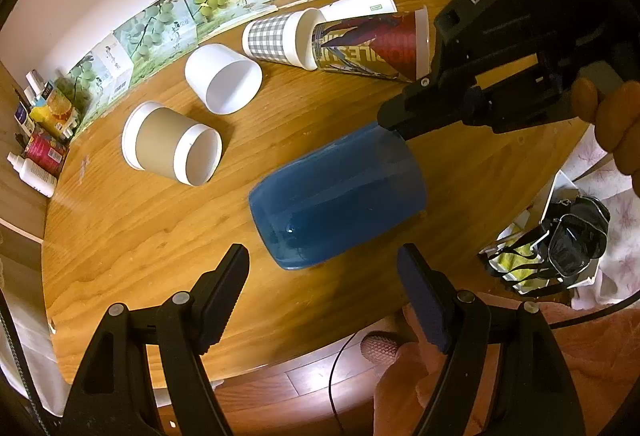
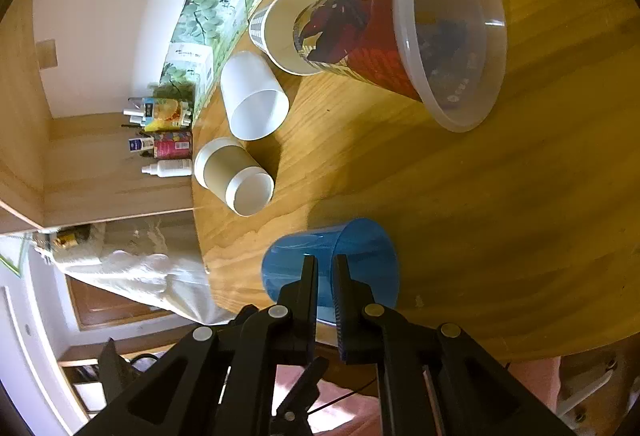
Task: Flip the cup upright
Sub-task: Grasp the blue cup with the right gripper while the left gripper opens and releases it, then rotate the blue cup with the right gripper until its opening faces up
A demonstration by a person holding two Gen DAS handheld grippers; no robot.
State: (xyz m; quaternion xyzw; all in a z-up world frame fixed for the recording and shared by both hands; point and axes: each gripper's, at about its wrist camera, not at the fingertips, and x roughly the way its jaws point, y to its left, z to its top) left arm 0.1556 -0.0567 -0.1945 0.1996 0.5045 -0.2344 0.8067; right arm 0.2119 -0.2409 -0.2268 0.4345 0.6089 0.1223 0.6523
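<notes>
The blue cup (image 1: pixel 338 191) is translucent plastic with a smooth wall and a thicker closed base. It lies tilted on its side near the front edge of the wooden tabletop (image 1: pixel 168 236), base toward the left wrist camera, open mouth facing away and toward the right. A small highlight shows on the base; the wood grain is faintly visible through the wall.

The right gripper (image 2: pixel 325 262) comes in from the cup's mouth end. Its fingers (image 2: pixel 309 284) are drawn close together and pinch the cup's rim wall between them, one finger inside the mouth, the other outside. From the left wrist view the same gripper (image 1: pixel 390 119) descends at a slant from the upper right, its tip meeting the cup's upper edge, with the person's hand (image 1: pixel 616 123) on the handle.

The left gripper (image 1: pixel 320 288) hovers just short of the cup's base, fingers spread wide and holding nothing; it is apart from the cup.

Behind the blue cup lie a brown-sleeved paper cup (image 1: pixel 172 143), a white cup (image 1: pixel 224 79), and a checked cup (image 1: pixel 280 37) with a printed clear cup (image 1: pixel 376 45) nested in its mouth.
</notes>
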